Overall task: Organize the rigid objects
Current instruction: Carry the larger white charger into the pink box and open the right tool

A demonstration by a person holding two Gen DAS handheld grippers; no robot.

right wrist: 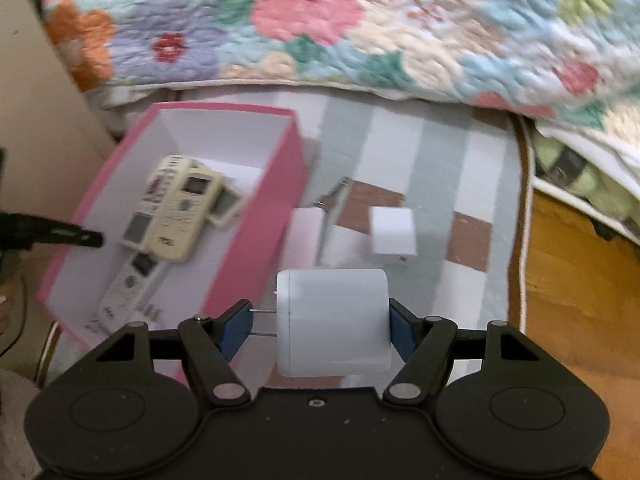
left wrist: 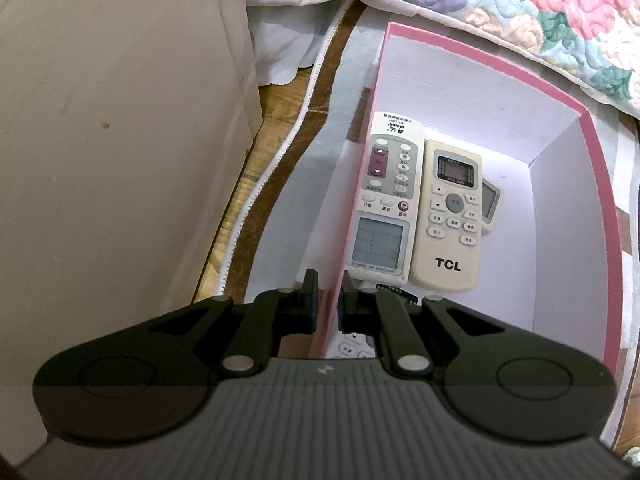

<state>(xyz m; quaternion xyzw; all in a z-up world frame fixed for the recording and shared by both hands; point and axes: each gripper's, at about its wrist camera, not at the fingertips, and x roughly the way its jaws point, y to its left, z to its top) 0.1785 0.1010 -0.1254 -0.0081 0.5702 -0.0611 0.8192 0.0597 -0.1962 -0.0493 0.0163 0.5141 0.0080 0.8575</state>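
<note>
Left wrist view: left tongs (left wrist: 327, 304) nearly closed, pinching the near wall of the pink box (left wrist: 600, 184) at lower centre, steadying it. Two remotes (left wrist: 404, 200) lie side by side inside, just beyond the tongs.

Right wrist view: right tongs (right wrist: 320, 324) wide, clamped on a white charger (right wrist: 334, 322), prongs toward the left pad, apparently clear of the mat. Box at left of frame; a smaller white cube (right wrist: 392, 236) on the striped mat (right wrist: 436, 152). Step in hand: carrying the charger. Next: swing left over the rim, then release.
</note>
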